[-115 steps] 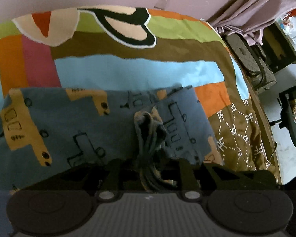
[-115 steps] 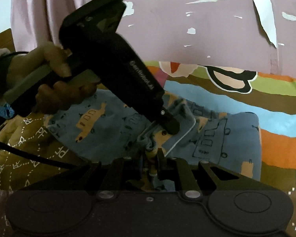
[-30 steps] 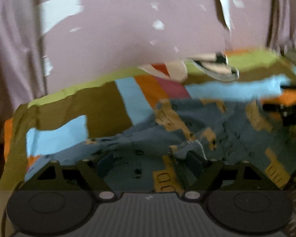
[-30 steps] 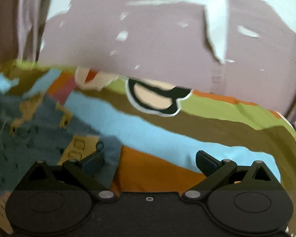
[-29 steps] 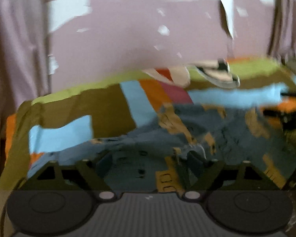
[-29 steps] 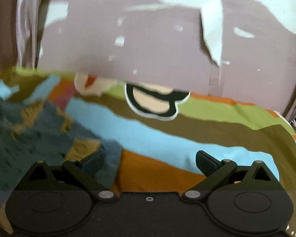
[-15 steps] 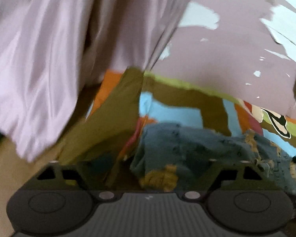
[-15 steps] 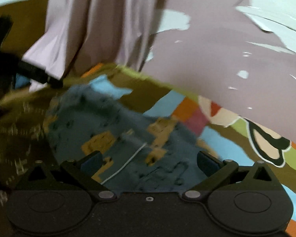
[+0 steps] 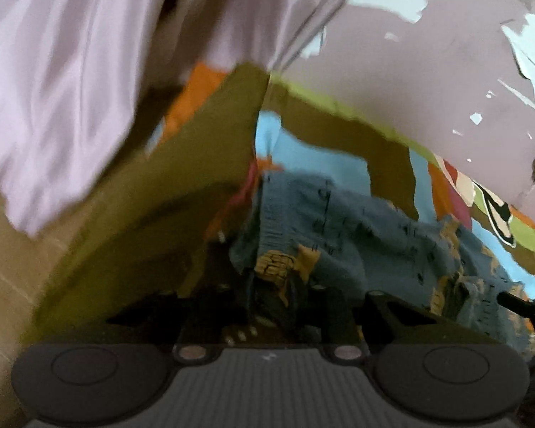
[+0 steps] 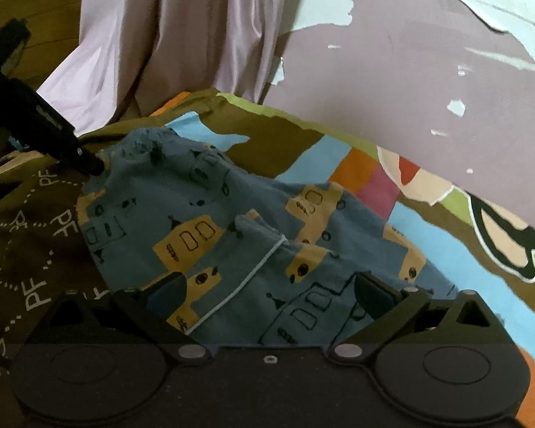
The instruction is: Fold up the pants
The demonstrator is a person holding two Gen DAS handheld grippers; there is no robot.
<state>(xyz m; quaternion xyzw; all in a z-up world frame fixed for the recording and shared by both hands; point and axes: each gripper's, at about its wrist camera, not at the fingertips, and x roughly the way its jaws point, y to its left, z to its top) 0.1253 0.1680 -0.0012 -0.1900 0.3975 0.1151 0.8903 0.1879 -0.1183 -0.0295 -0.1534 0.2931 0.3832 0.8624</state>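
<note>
Blue-grey cotton printed with mustard buses is what you are working with: the pants [image 10: 232, 221] lie rumpled on the bed [image 10: 446, 246], spread over its patchwork cover of brown, sky-blue, orange and green blocks. Your left tool [image 9: 273, 299] has its fingers drawn together on a bunched edge of the pants [image 9: 339, 235] at the end nearest the pale lilac curtain [image 9: 71, 71]; that view is blurred, but the cloth plainly stands gathered between the fingers. From your right wrist view you can see that same tool's dark tip [image 10: 89, 166] meeting the far left edge of the garment. Your right tool [image 10: 271, 296] hovers spread wide over the nearer part of the pants, its two fingers well apart and gripping nothing, with a white piped seam [image 10: 246, 285] running between them. Behind the bed stands a mauve wall [image 10: 410, 71] with patches of peeled paint.
</note>
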